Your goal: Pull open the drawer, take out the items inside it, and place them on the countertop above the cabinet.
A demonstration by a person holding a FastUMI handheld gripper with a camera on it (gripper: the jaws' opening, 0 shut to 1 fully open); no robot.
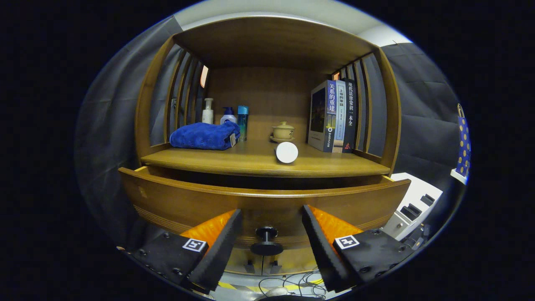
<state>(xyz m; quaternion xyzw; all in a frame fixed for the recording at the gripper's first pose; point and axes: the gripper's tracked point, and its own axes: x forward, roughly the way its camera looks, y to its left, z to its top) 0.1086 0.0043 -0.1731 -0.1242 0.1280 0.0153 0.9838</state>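
A wooden cabinet's drawer (179,200) is pulled out a little, with a dark gap between its front and the countertop (250,161) above. Its inside is hidden from here. The drawer's dark round knob (266,240) sits between my fingers, which stand apart on either side without touching it. My gripper (271,232) is open. On the countertop lie a folded blue towel (205,136) and a white cylinder (286,152) on its side.
At the back of the shelf stand three bottles (228,117), a lidded tea cup on a saucer (283,131) and upright books (334,115). Slatted wooden sides enclose the shelf. White equipment (413,205) sits to the right of the cabinet, and cables (288,284) lie on the floor.
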